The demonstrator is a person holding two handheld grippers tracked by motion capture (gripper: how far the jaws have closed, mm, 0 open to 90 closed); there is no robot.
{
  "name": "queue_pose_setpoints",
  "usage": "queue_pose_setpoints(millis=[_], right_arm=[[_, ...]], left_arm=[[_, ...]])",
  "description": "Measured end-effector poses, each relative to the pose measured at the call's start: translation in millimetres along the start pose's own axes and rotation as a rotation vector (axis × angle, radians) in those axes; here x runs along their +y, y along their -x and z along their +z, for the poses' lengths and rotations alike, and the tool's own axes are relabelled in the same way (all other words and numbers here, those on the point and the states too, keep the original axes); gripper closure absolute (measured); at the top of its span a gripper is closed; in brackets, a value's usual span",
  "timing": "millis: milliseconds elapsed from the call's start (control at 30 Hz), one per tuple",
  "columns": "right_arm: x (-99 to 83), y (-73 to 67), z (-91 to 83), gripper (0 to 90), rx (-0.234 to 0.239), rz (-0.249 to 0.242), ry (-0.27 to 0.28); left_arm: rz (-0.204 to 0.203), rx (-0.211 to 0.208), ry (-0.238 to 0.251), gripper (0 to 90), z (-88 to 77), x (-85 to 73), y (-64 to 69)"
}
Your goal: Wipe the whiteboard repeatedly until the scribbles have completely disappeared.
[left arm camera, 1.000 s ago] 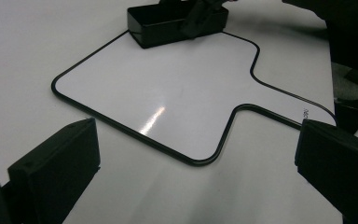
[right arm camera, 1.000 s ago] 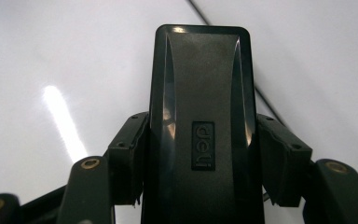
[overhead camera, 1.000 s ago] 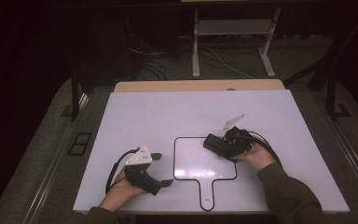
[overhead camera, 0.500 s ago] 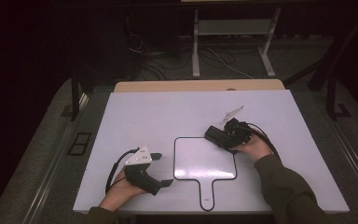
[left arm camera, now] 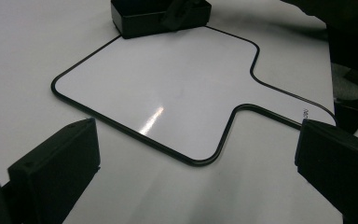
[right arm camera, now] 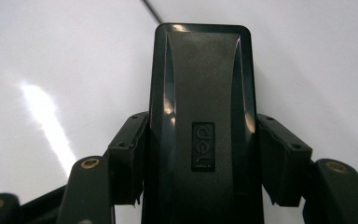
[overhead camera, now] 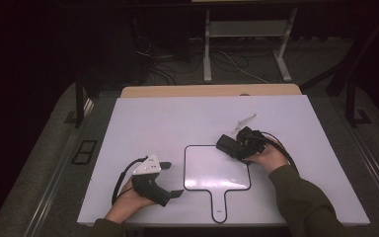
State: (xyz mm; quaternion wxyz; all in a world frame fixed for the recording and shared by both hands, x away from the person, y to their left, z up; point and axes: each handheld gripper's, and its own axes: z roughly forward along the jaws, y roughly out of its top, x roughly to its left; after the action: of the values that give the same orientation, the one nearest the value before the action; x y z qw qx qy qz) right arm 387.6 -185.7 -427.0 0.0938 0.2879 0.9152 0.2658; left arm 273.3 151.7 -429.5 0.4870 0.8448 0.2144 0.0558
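In the high view we see the right claw right of centre in the frame, clamped on a black eraser that rests at the upper right corner of a small whiteboard. The right gripper view shows us the grip closely: the eraser runs up the middle of the frame, its long flanks pressed from both sides by the two black jaws, and a raised brand mark sits on its top face. Its far end reaches toward the board's thin black border at the top of that frame.

The whiteboard lies flat on the white worktop, in the lower middle of the high view, its short handle pointing toward the bottom edge of the frame. Its surface looks blank and glossy.

The left claw sits in the lower left of the high view, just beside the whiteboard's left edge, with a grey three-cornered plate on top of it and a hand around its grip. In the left gripper view we see its jaws standing wide apart at the bottom corners, with nothing between them; beyond them lies the whiteboard, and the eraser shows at the top of that frame on the board's far corner.
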Motion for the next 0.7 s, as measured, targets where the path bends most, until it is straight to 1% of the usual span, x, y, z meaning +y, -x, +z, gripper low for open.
queue_pose_setpoints(millis=[67,200,333,433,500,567,633,667,700], right_arm=[[0.3,1.6,0.2,39.1,0.002,-0.007,-0.002],[0.1,11.8,1.5,39.1,-0.007,0.048,0.014],[1.3,20.3,2.4,39.1,-0.028,0.074,0.013],[1.8,24.6,3.0,39.1,-0.032,0.091,0.012],[1.7,22.9,2.9,39.1,-0.037,0.083,0.014],[2.3,17.9,2.3,39.1,-0.042,0.066,0.002],[2.5,10.9,1.7,39.1,-0.030,0.047,-0.005],[1.9,8.4,1.1,39.1,-0.029,0.021,-0.010],[1.2,4.2,0.7,39.0,-0.016,0.022,-0.007]], left_arm=[[0.000,0.001,0.001,0.0,-0.2,0.1,0.6],[0.001,0.001,0.002,0.0,-0.6,0.0,0.2],[-0.001,0.000,0.006,0.0,-0.3,-0.2,-0.2],[0.001,0.001,0.005,0.0,-0.5,-0.2,0.0],[0.001,0.000,0.003,0.0,-0.6,-0.1,0.0],[0.002,0.000,0.001,0.0,-0.4,0.0,-0.1],[0.002,0.000,0.001,0.0,-0.4,0.0,0.0],[0.002,0.001,0.002,0.0,-0.6,0.0,0.1],[0.001,0.000,0.003,0.0,-0.7,0.0,0.1]])
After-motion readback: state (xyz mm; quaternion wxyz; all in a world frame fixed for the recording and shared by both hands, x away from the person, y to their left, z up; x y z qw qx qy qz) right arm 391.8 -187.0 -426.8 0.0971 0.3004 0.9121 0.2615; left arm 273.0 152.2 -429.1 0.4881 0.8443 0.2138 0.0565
